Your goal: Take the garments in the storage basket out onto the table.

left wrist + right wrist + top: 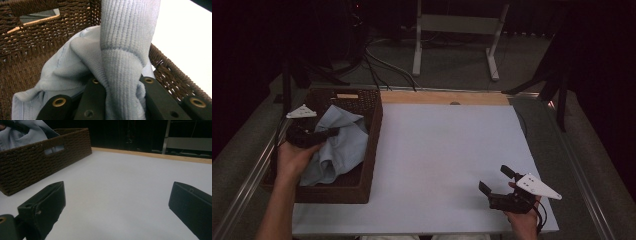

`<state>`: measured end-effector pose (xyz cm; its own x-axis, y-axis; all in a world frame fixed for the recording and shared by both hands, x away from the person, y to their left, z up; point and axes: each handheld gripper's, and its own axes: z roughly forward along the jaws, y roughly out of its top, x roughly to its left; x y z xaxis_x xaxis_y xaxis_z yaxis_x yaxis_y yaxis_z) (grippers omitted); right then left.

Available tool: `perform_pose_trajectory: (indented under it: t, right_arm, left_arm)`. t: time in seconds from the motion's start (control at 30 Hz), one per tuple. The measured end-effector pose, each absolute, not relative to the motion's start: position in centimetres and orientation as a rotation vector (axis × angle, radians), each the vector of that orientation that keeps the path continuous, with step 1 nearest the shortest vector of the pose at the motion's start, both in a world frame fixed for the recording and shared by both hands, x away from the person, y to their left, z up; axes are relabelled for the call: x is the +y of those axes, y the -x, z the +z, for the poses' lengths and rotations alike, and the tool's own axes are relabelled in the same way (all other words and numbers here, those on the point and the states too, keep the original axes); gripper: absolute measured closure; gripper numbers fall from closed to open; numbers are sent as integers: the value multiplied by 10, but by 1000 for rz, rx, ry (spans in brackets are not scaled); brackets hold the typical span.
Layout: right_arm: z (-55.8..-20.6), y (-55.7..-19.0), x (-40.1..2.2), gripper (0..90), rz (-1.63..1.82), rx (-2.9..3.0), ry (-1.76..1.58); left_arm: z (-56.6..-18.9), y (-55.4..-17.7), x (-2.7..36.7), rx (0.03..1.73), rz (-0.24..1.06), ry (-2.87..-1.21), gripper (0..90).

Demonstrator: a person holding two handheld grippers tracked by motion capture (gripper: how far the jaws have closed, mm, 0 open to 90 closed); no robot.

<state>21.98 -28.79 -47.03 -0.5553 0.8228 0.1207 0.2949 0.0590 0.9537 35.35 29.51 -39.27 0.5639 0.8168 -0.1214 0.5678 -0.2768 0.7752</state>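
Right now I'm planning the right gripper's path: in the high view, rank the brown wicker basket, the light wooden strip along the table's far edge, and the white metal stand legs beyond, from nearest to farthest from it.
From the right gripper:
1. Brown wicker basket, at the table's left.
2. Light wooden strip, along the far edge.
3. White metal stand legs, on the floor beyond.

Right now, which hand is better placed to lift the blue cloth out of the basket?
Left. The left gripper is already shut on the light blue cloth, bunched between its jaws inside the wicker basket. The right gripper sits open over the bare white table, well away from the basket.
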Motion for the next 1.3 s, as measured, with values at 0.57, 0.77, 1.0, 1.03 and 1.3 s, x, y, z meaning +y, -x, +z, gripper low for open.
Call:
perform_pose_trajectory:
  t: [0.57, 0.77, 1.0, 1.03, 1.3]
  right_arm:
    - [-470, -219, -288, 12, 1517, 1882, -1113]
    - [-470, -219, -288, 12, 1520, 1881, -1117]
    - [-470, -220, -288, 12, 1518, 1884, -1115]
    - [-470, -220, -288, 12, 1517, 1883, -1115]
    - [-470, -220, -288, 12, 1519, 1882, -1116]
  left_arm:
    - [-384, -351, 294, 1075, 404, -1925, 840]
    - [-381, -350, 294, 1065, 401, -1907, 840]
    - [-378, -350, 294, 1053, 397, -1893, 840]
    - [-378, -350, 294, 1053, 398, -1892, 840]
    - [-374, -349, 294, 1039, 397, -1864, 840]
